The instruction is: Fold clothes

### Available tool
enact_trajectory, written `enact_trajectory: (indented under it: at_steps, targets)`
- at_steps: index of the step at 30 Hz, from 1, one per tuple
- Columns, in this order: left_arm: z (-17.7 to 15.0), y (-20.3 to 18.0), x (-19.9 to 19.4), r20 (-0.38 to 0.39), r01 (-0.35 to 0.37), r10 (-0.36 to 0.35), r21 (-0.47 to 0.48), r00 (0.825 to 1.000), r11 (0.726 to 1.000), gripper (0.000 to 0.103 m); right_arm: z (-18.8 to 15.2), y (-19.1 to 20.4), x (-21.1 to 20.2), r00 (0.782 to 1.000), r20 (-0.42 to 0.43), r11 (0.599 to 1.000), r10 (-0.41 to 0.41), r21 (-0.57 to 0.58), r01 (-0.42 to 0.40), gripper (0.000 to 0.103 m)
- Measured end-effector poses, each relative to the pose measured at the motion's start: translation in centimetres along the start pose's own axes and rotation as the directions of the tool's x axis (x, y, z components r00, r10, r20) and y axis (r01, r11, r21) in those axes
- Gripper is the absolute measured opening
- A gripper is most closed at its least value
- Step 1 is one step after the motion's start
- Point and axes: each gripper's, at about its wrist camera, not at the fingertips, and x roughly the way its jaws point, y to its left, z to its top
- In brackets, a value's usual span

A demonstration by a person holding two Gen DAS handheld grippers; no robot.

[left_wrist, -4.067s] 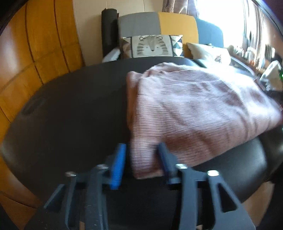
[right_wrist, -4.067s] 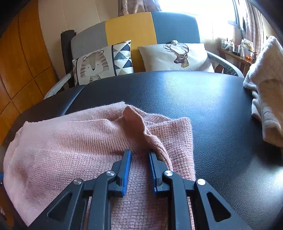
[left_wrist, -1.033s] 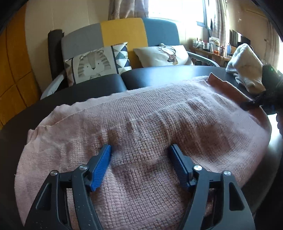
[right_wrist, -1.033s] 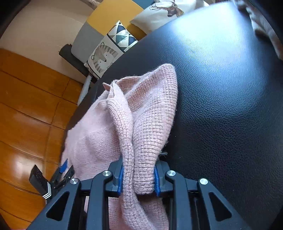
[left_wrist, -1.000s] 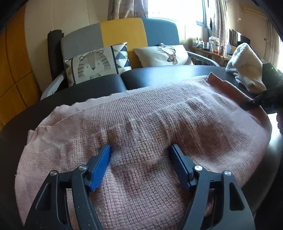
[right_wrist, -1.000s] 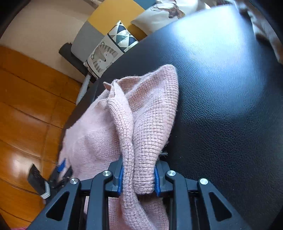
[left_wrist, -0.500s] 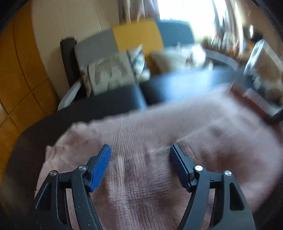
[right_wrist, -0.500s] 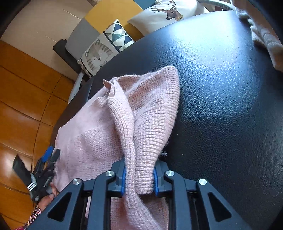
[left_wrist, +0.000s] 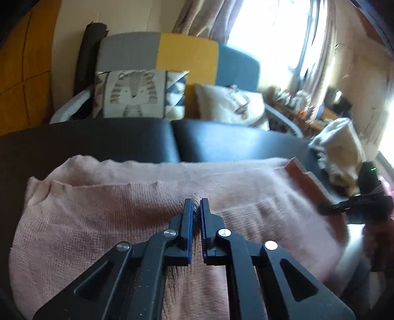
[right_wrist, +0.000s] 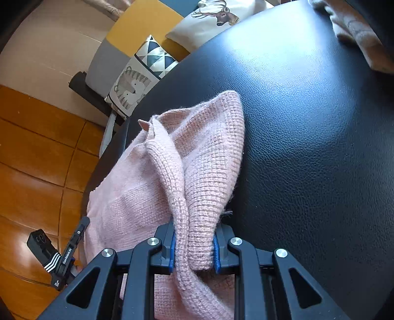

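One pink knitted sweater (left_wrist: 103,221) lies spread on the black padded tabletop (left_wrist: 221,142), its near part bunched and hanging toward the cameras. There are two sets of tongs, one per hand, and both are at this single garment.

The left tongs (left_wrist: 196,204) sit over the middle of the sweater's near edge. A second ago their jaws stood wide apart with the knit flat between them; now the jaws have snapped almost together, leaving only a thin slit in which a small pinch of pink knit seems caught — the fabric puckers right at the tips. The view has also tilted up a little, showing more of the sofa behind.

The right tongs (right_wrist: 193,248) are clamped on a thick rolled fold of the sweater (right_wrist: 197,184), the blue pads pressed against either side of it, much as they were a second ago. From that grip the fold rises away across the tabletop (right_wrist: 307,123) while the rest of the garment trails off to the left, toward the left tongs (right_wrist: 80,230) seen at the sweater's far edge.

Beyond the sweater stands one sofa (left_wrist: 157,51) in grey, yellow and blue, with two cushions: a tiger cushion (left_wrist: 134,94) and a pale deer cushion (right_wrist: 219,13). One heap of cream clothing (left_wrist: 337,145) rests at the right end of the tabletop, well apart from the pink sweater.
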Motion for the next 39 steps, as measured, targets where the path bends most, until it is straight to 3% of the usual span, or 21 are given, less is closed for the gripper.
enact_trajectory:
  at_steps: [2,5,7,10,12,17,20,22,24,26,28,30,32,33,36,39]
  targets:
    - [0.0,-0.7,0.2,0.009,-0.002,0.001,0.049,1.000,0.999,0.004,0.0,0.0,0.0,1.000,0.000,1.000,-0.005,-0.008,0.005,0.021]
    - [0.2,-0.9,0.0,0.040,-0.086,0.083,0.092,0.996,0.992,0.005,0.1,0.2,0.2,1.000,-0.001,1.000,-0.011,-0.008,0.011,0.021]
    - [1.1,-0.2,-0.3,0.070,-0.183,0.176,0.102,0.982,0.978,0.008,0.1,0.1,0.2,1.000,-0.003,1.000,-0.008,-0.005,0.008,0.021]
    - [2.6,2.7,-0.1,0.050,-0.298,0.295,0.045,0.954,0.954,0.008,-0.2,-0.3,-0.3,1.000,-0.009,1.000,-0.007,-0.008,0.007,0.021]
    - [2.9,4.9,-0.1,0.010,-0.314,0.314,-0.004,0.949,0.949,0.008,-0.2,-0.3,-0.3,1.000,-0.011,1.000,-0.008,-0.009,0.007,0.021]
    - [1.4,9.1,-0.1,-0.078,-0.255,0.248,-0.085,0.966,0.963,0.008,-0.2,-0.5,-0.2,1.000,-0.012,1.000,-0.002,-0.001,0.002,0.021]
    - [0.2,11.8,0.9,-0.149,-0.346,0.331,-0.086,0.932,0.934,0.008,-0.2,-0.6,-0.2,1.000,-0.016,1.000,-0.001,0.000,0.001,0.021]
    - [0.3,13.3,0.8,-0.136,-0.388,0.375,-0.089,0.917,0.917,0.011,-0.2,-0.6,-0.2,1.000,-0.016,1.000,-0.005,0.002,0.005,0.021]
    - [0.8,14.7,0.9,-0.142,-0.461,0.447,-0.084,0.883,0.884,0.011,-0.2,-0.3,0.0,1.000,-0.013,1.000,-0.011,0.003,0.011,0.021]
    - [1.4,16.4,1.0,-0.154,-0.487,0.469,-0.111,0.870,0.866,0.011,-0.4,-0.3,0.0,1.000,-0.011,1.000,-0.013,0.000,0.013,0.021]
    - [1.9,17.6,0.8,-0.164,-0.475,0.451,-0.162,0.877,0.865,0.011,-0.4,-0.4,0.0,1.000,-0.009,1.000,-0.010,0.002,0.010,0.021]
    - [1.8,17.6,-0.4,-0.130,-0.403,0.382,-0.227,0.915,0.887,0.011,-0.5,-0.5,0.0,1.000,-0.006,1.000,-0.004,0.006,0.004,0.021]
    - [2.1,16.4,-1.5,-0.070,-0.283,0.274,-0.238,0.959,0.929,0.011,-0.7,-0.6,-0.1,1.000,-0.005,1.000,-0.003,0.009,0.003,0.021]
    - [2.3,15.5,-1.6,-0.061,-0.251,0.243,-0.210,0.968,0.945,0.011,-0.7,-0.6,0.0,1.000,-0.005,1.000,-0.004,0.009,0.004,0.021]
    - [2.7,13.5,-0.5,-0.091,-0.216,0.207,-0.107,0.974,0.970,0.011,-0.7,-0.6,-0.1,1.000,-0.008,1.000,-0.002,0.009,0.002,0.021]
    - [2.9,14.2,1.8,-0.172,-0.201,0.182,-0.102,0.968,0.974,0.011,-0.7,-0.8,-0.1,1.000,-0.009,1.000,0.002,0.014,-0.002,0.021]
